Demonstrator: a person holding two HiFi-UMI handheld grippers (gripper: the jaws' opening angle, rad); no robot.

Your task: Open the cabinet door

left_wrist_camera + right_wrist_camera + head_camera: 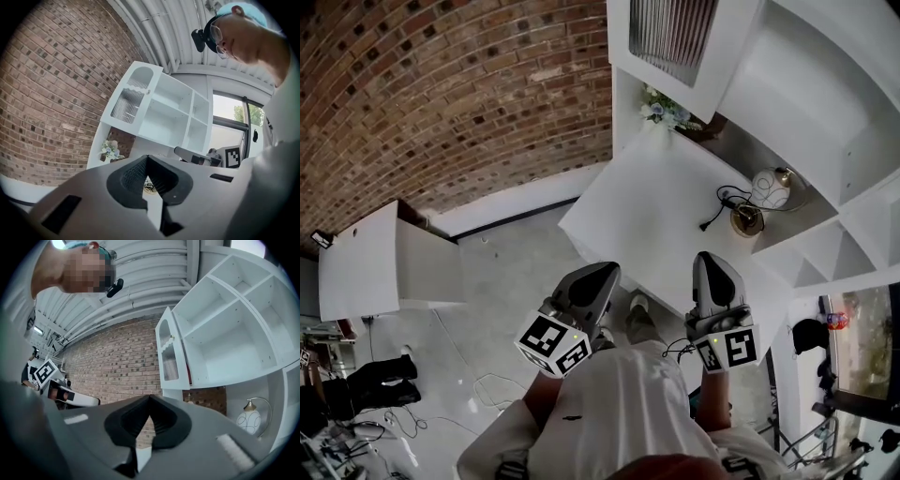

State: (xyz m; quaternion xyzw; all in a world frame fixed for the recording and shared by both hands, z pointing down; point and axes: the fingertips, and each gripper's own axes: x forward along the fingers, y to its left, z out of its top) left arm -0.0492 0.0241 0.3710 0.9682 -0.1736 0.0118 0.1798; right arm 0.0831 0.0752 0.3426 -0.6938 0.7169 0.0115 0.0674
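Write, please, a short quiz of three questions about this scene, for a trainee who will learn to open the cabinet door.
1. True or false: the right gripper is shut on the cabinet door.
2. Which thing stands on the white counter? A. a kettle B. a globe lamp C. a laptop
3. Fill in: the left gripper has its jaws ___, with nothing held between them.

Key: 1 false, it is shut on nothing and is apart from the door; 2 B; 3 together.
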